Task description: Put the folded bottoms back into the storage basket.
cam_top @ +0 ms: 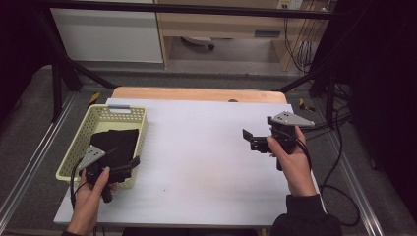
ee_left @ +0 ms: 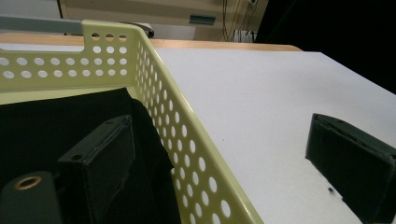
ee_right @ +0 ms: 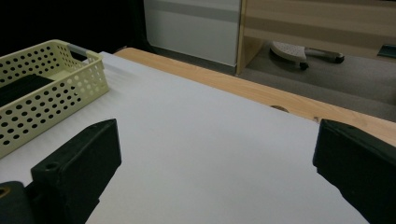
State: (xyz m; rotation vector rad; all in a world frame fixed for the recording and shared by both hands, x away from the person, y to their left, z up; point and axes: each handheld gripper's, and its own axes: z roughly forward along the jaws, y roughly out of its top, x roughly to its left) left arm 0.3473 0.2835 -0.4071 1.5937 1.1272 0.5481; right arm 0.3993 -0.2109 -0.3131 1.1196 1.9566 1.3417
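A pale yellow perforated basket (cam_top: 104, 110) stands at the table's left, with a black cloth (cam_top: 118, 140) lying in it. My left gripper (cam_top: 124, 156) hovers at the basket's near right corner, open. In the left gripper view its jaws straddle the basket wall (ee_left: 177, 116): one jaw over the black cloth (ee_left: 46, 126), the other over the white table. My right gripper (cam_top: 250, 139) is held above the table's right side, open and empty, pointing left. In the right gripper view the basket (ee_right: 46, 93) lies far left of the right gripper (ee_right: 219, 140).
A white sheet (cam_top: 196, 157) covers the table, with a wooden edge (cam_top: 196, 94) at the back. Black frame rails run along both sides, and cables (cam_top: 339, 162) trail off the right edge. A wooden cabinet (cam_top: 221, 24) stands beyond the table.
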